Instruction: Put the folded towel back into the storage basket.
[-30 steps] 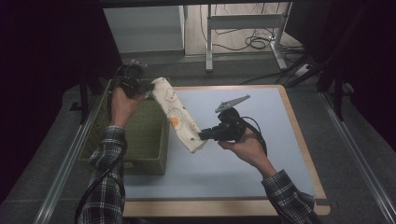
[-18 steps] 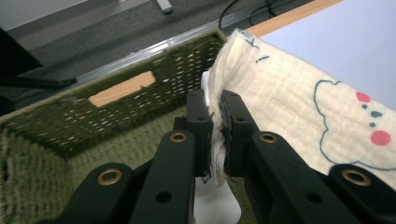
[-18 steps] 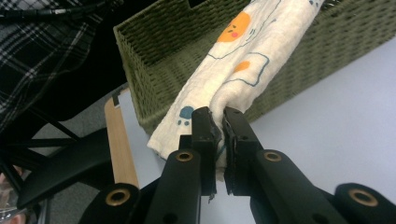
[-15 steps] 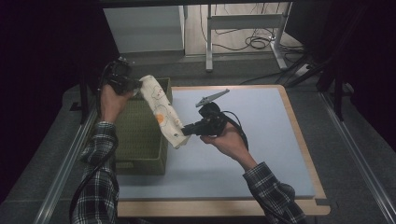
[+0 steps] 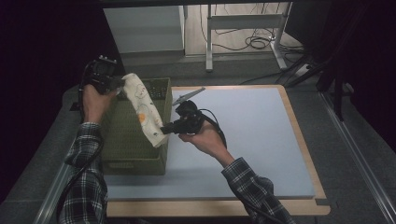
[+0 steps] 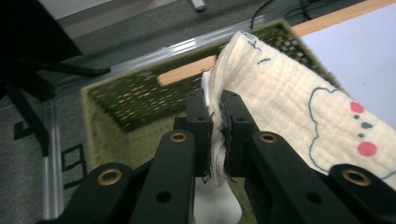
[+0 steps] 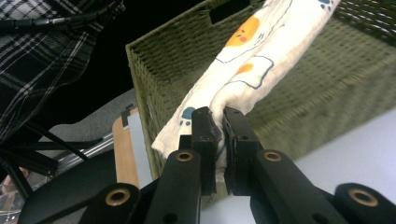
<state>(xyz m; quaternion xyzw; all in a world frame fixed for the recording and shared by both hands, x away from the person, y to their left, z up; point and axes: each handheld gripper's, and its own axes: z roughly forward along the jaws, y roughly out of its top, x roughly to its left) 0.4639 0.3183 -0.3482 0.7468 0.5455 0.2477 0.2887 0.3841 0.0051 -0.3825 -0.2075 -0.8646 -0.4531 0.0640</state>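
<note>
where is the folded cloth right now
In the high view the folded cloth hangs at the left, stretched over the green basket, pinched at its far end by the left gripper and near end by the right gripper.

place: lab or recording studio | surface: pale blue mat on wood-edged board (image 5: 261,135) | frame: grey aluminium rails (image 5: 355,144) beside it | surroundings: black drapes (image 5: 42,51) at the sides | floor: loose black cables (image 5: 254,42), white metal desk legs (image 5: 209,42)
</note>
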